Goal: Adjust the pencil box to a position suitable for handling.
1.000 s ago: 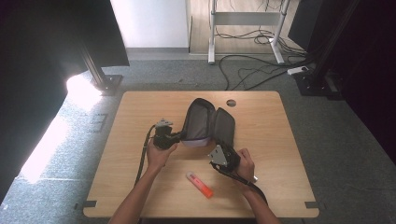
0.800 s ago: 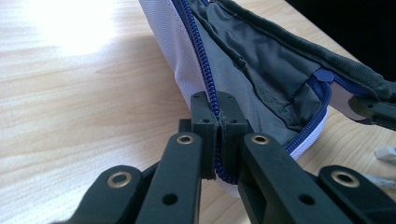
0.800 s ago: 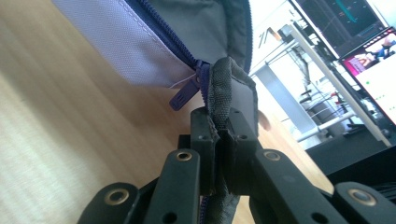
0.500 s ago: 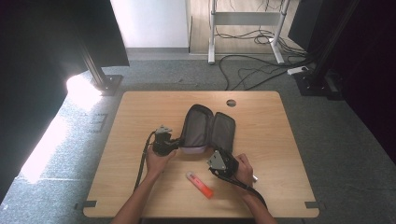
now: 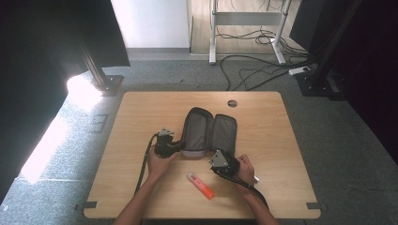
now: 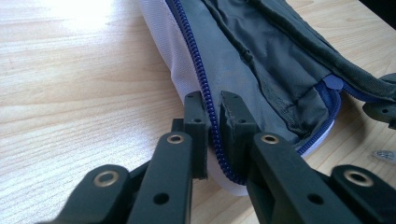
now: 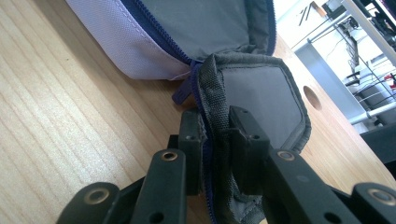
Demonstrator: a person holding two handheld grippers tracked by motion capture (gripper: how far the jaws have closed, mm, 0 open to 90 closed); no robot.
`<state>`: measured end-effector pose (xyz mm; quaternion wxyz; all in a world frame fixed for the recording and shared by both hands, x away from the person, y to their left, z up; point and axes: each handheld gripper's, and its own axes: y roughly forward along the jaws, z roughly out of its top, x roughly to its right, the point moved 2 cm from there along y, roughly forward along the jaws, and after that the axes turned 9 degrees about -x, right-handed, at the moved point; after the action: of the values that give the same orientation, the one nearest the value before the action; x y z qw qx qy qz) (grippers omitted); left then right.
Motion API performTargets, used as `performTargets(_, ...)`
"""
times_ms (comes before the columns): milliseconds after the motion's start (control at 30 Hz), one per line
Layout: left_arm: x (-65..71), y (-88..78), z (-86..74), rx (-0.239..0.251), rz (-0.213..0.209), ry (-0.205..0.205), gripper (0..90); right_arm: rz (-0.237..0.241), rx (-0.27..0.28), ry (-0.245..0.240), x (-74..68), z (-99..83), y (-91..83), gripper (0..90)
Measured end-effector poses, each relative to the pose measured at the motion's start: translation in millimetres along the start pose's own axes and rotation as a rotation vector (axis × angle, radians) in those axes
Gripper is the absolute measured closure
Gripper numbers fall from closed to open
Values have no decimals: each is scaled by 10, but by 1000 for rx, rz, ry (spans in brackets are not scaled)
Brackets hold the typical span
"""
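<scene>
Grey fabric lines the open pencil case (image 5: pixel 207 132), which lies spread in two halves near the middle of the wooden table (image 5: pixel 141 112). The left hand-held gripper (image 6: pixel 212 109) has its jaws set narrowly on either side of the blue zipper (image 6: pixel 198 65) edge of the left half. The right hand-held gripper (image 7: pixel 215 122) straddles the dark bound rim of the right flap (image 7: pixel 261 93) in the same way. Both sets of jaws have just been opening a little, with the cloth between them. The pads look to be easing off rather than pinching, though the fabric sits so close to them that contact is hard to rule out.

The step in hand looks like letting the case settle open. To do it well, both jaws should widen evenly and back straight off along the rim, so that neither pad drags the zipper teeth or flips a half shut.

An orange marker (image 5: pixel 201 184) lies on the table between the two forearms, well clear of the case.

Whether anything lies inside the case cannot be told, as its folds hide the pocket. A small metal object (image 6: pixel 385 155) at the edge of the left gripper view is cut off and unclear.
</scene>
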<state>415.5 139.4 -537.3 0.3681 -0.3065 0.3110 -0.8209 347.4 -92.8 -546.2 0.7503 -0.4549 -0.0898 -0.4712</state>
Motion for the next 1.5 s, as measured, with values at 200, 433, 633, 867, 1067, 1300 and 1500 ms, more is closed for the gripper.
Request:
performTargets(200, -9, 7, -7, -3, 9, -10, 666, 30, -19, 9, -12, -20, 22, 647)
performTargets(433, -29, -41, 13, 13, 13, -27, 474, 68, -8, 64, 15, -43, 6, 512)
performTargets(633, -56, -109, 38, 28, -5, -36, 335, 85, 25, 124, 58, -39, -53, 401)
performTargets(867, -53, -289, 55, 76, 11, -26, 310, 160, 91, 228, 145, -77, -158, 374)
performTargets(1067, -37, -434, 36, 96, 24, -13, 300, 214, 127, 296, 220, -111, -223, 366)
performTargets(1300, -22, -573, -56, 127, 42, 2, 294, 277, 136, 388, 336, -187, -205, 365)
performTargets(1500, 12, -647, -165, 135, 37, 12, 296, 301, 126, 432, 408, -261, -195, 357)
